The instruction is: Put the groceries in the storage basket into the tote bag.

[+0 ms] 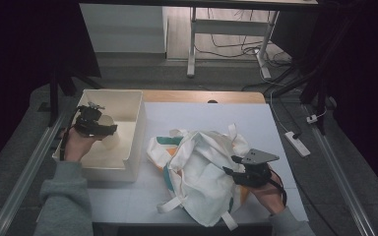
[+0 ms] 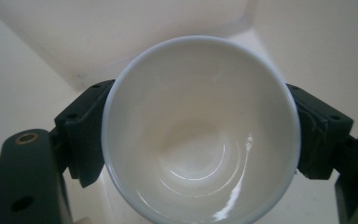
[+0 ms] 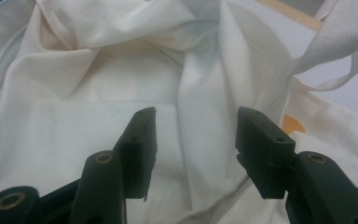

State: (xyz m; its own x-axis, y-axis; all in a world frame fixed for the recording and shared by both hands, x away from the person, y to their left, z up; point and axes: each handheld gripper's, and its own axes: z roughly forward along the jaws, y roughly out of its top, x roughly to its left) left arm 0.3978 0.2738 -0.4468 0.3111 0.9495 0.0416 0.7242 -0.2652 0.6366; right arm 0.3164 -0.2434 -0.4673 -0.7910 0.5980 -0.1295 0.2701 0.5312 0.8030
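A: Why is the left claw [image 2: 200,140] over the white bin [image 1: 133,110] at the worktop's left edge?
B: It's clamped on a white cup [image 2: 200,130], probably to lift it out.
A: And the right claw [image 3: 196,140]?
B: Released, jaws apart above the cloth bag [image 1: 202,172] near the front edge, probably to receive the cup.

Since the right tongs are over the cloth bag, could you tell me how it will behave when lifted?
The cloth bag lies crumpled in soft folds, so it will probably droop. Its loose straps may dangle and snag. It looks thin, so likely light.
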